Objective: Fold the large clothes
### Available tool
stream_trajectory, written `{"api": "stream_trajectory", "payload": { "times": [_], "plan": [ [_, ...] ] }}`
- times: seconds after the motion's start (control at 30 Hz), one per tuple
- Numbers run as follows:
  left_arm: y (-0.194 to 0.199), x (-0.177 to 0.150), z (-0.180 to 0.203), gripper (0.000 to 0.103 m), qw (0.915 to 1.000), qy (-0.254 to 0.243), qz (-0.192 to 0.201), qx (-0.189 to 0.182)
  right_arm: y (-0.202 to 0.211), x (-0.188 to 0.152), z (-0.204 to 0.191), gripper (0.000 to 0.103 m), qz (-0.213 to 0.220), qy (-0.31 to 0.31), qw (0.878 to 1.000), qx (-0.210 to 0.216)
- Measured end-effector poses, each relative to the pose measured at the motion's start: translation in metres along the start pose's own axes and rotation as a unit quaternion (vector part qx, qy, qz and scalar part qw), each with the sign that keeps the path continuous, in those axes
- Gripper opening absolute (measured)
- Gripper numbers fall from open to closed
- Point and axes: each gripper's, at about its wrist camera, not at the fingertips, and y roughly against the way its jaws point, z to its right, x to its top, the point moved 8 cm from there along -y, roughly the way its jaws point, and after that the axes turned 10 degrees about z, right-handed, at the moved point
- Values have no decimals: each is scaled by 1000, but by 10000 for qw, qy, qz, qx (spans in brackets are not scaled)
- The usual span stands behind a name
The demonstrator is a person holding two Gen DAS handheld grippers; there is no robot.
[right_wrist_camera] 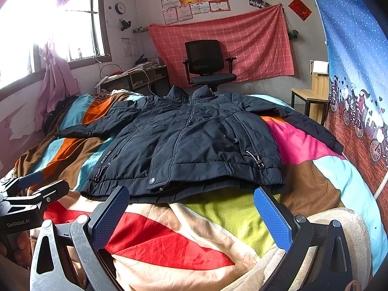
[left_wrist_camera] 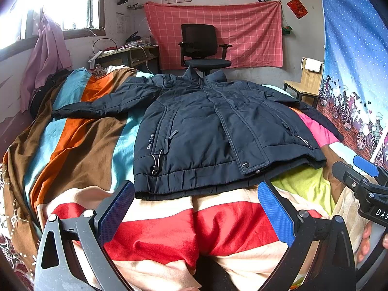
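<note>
Lying face up mid-frame on the striped blanket (left_wrist_camera: 72, 150), the jacket (left_wrist_camera: 206, 131) is running collar-away, hem-near. Both the left gripper (left_wrist_camera: 196, 208) and right gripper (right_wrist_camera: 191, 213) are hovering wide open, empty, just short of the hem, neither clearly nearer.

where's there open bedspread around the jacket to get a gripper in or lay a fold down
Open bedspread lies between the jacket hem and both open grippers, left gripper and right gripper. More lies left of the body below the spread sleeve, and a pink and brown patch on the right. The far end by the collar is crowded.
</note>
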Motion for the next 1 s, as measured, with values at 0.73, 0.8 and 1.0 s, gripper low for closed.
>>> {"api": "stream_trajectory", "payload": {
  "times": [0.73,0.8,1.0],
  "plan": [
    [0,1,1,100,10000,-10,17,0,0,0,0,103,5,-6,10000,7],
    [0,1,2,100,10000,-15,25,-7,0,0,0,103,4,-7,10000,8],
    [0,1,1,100,10000,-16,26,-4,0,-1,0,103,5,-8,10000,11]
  ]
}}
